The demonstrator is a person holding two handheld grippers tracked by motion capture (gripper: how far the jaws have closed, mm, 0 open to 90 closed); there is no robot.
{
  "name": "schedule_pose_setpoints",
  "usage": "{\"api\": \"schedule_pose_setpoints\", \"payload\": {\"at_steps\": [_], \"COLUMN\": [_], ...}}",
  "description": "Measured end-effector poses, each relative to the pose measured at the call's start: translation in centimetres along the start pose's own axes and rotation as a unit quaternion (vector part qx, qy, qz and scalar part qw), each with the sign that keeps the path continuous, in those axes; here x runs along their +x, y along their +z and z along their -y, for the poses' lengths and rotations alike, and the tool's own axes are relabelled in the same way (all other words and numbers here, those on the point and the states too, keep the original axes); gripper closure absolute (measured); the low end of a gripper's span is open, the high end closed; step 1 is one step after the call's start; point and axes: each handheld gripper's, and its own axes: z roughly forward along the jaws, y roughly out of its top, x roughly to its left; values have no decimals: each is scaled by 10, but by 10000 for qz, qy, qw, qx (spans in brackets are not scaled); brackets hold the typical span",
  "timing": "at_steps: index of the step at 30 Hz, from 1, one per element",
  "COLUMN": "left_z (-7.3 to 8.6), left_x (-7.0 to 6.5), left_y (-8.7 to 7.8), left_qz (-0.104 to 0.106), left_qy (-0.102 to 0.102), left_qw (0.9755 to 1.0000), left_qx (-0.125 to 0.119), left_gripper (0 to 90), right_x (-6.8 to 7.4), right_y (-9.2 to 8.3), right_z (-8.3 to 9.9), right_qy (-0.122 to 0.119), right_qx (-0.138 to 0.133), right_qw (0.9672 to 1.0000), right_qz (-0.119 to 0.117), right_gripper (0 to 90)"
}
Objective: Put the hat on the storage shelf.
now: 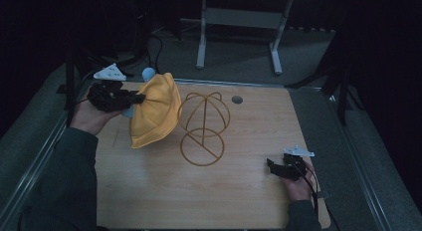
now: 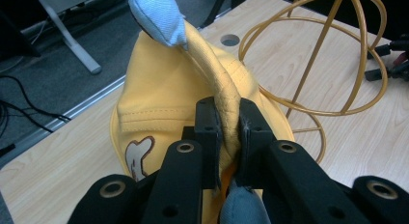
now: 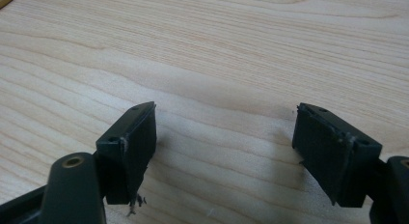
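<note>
Left gripper (image 1: 141, 97) (image 2: 226, 122) at about ten o'clock over the pale wooden counter (image 1: 149, 191), jaws pinched tight on a rolled fold of the yellow cloth cap (image 1: 154, 110) (image 2: 164, 93). Cap lifted off the counter, hanging from that pinch, its crown turned toward three o'clock. Light-blue padded piece (image 2: 159, 14) poking out at the top of the fold at twelve o'clock in the left gripper view, a small brown-edged white patch (image 2: 137, 156) low on the yellow cloth at seven o'clock. Just beside the cap, toward three o'clock, a gold wire cap-shaped stand (image 1: 204, 126) (image 2: 333, 55) upright near the middle of the counter, ring base flat on the wood; touching the cap or not, cannot tell. Small round hole (image 1: 237, 99) (image 2: 230, 39) in the counter at one o'clock from the stand. Right gripper (image 1: 271, 166) (image 3: 224, 151) at about four o'clock, well apart from the cap, jaws spread wide over bare wood, nothing between.
</note>
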Motion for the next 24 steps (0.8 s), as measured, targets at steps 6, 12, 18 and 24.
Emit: {"api": "schedule_pose_setpoints", "payload": {"at_steps": [6,12,18,24], "left_z": [2,3,4,4], "left_x": [4,8,12,11], "left_y": [-3,-7,-13,-20], "left_qz": [70,103,162,209], "left_qy": [-16,-4,-1,64], "left_qw": [10000,9998,9991,9981], "left_qx": [-58,-174,-404,-577], "left_gripper": [816,815,816,816], "right_x": [0,0,0,0], "right_y": [0,0,0,0], "right_z": [0,0,0,0], "right_qy": [-6,-8,-11,-12], "right_qx": [3,4,4,9], "right_qw": [10000,10000,10000,10000], "right_qz": [-6,-12,-12,-14], "right_gripper": [235,235,235,235]}}
